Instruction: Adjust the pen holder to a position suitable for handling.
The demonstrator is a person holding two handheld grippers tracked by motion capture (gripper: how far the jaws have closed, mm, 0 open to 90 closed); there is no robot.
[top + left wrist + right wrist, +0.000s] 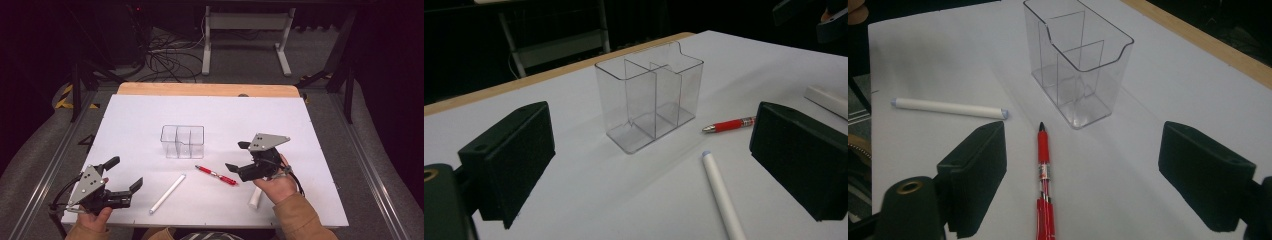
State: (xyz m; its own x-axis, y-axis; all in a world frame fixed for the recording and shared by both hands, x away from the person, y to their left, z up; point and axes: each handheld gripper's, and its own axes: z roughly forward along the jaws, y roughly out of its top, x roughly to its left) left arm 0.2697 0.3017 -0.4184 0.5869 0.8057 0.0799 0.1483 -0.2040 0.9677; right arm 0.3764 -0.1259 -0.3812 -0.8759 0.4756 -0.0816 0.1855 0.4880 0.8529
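The organiser (182, 141) stood near the middle of the table (130, 115); the pen (216, 175) lay just before it, toward the near right; the marker (167, 194) lay left of the pen, close to the near edge; another marker (255, 198) lay by the near edge, right of the pen, partly under the right hand (276, 187).

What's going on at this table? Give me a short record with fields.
Surface: white table top
Container: clear organiser, three compartments, upright, nothing in it
Red pen: lying flat, near the organiser, apart from it
White pen: lying flat, closer to the left gripper
Another white stick: partly hidden under the right hand
Left gripper: jaws open, holding nothing
Right gripper: jaws open either side of the red pen, not gripping it
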